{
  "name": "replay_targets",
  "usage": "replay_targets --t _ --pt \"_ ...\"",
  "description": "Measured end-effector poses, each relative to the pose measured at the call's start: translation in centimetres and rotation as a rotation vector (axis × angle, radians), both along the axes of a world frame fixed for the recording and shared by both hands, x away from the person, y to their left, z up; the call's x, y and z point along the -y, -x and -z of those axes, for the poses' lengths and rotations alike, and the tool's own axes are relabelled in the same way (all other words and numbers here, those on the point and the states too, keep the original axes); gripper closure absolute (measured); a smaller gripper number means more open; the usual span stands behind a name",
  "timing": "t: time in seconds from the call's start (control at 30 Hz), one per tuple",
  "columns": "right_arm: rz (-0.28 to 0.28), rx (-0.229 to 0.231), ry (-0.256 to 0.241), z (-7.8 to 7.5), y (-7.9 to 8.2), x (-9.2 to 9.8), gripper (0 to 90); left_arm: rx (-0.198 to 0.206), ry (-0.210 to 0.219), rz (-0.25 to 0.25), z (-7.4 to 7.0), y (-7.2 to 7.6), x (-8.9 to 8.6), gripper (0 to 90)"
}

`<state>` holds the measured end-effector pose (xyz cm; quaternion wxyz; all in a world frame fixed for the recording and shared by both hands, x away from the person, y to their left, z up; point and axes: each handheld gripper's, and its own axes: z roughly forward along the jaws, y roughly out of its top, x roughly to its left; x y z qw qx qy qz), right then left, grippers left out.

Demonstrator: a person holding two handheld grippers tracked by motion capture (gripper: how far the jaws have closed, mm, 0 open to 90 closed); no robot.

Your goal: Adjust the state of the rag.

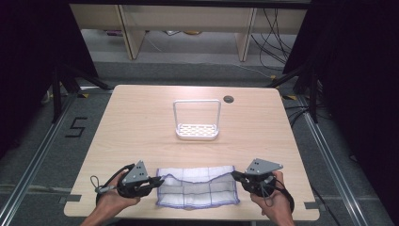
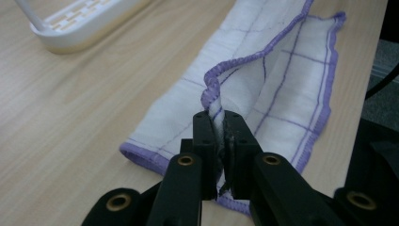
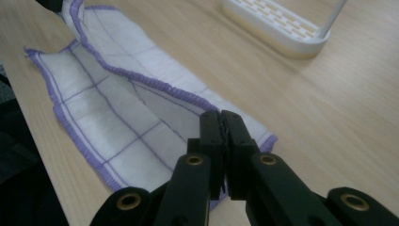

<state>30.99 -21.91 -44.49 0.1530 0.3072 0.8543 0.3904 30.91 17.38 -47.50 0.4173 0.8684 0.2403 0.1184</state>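
The cloth (image 1: 197, 187), white with purple checks and a purple hem, lies folded along the near edge of the table (image 1: 141, 122), and both claws are on it. The left gripper (image 1: 157, 180) has its jaws clenched on the hem at the cloth's left end; its own view shows the purple edge rising straight out from between the pads. The right gripper (image 1: 234, 175) sits at the right end with jaws pressed together; a thin dark sliver shows between them, but whether any fabric is really caught there cannot be told. That is the risk: if the right side holds only a few threads or nothing, a lift would probably leave that corner behind and the cloth would swing and unfold from the left grip. Close to the table's edge, it could also slide off. The white rack (image 1: 196, 120) stands well apart, mid-table.
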Motion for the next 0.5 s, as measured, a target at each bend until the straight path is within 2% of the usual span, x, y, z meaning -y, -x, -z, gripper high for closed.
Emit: replay_targets --t 0.03,0.1,0.13,0.2,0.23,0.27,0.3,0.4,0.43,0.47,0.5 --pt "0.002 0.003 0.006 0.3 0.2 0.0 88.6 0.004 -0.009 0.012 0.2 0.2 0.0 84.1" --pt "-0.002 -0.009 0.013 0.6 0.5 0.0 88.6 0.005 0.005 0.008 0.6 0.8 0.3 83.9" --pt "-0.005 -0.010 0.015 0.8 0.6 0.1 88.6 0.016 -0.019 0.031 0.6 1.0 0.2 83.8" --pt "-0.007 -0.038 0.024 1.4 0.9 0.1 88.6 0.010 -0.010 0.032 1.1 1.5 0.5 83.3" --pt "-0.002 -0.049 0.030 1.8 1.1 0.1 88.6 0.012 -0.020 0.041 1.3 1.7 0.6 83.2" --pt "-0.015 -0.050 0.038 2.2 1.1 0.1 88.5 -0.003 -0.047 0.060 1.4 1.9 0.6 82.9" --pt "-0.023 -0.064 0.042 2.6 1.3 0.0 88.5 0.004 -0.074 0.066 1.7 2.1 0.6 82.5" --pt "-0.030 -0.085 0.069 3.4 2.1 0.1 88.0 -0.007 -0.099 0.081 2.2 2.3 0.4 81.3" --pt "-0.032 -0.090 0.066 3.4 2.4 0.2 87.8 -0.013 -0.093 0.082 2.4 2.4 0.4 80.9" --pt "-0.040 -0.080 0.068 3.6 2.5 0.3 87.3 -0.019 -0.108 0.077 2.4 2.6 0.4 80.0" --pt "-0.039 -0.097 0.071 3.7 2.8 0.4 85.4 -0.015 -0.118 0.082 2.5 2.7 0.3 78.4"
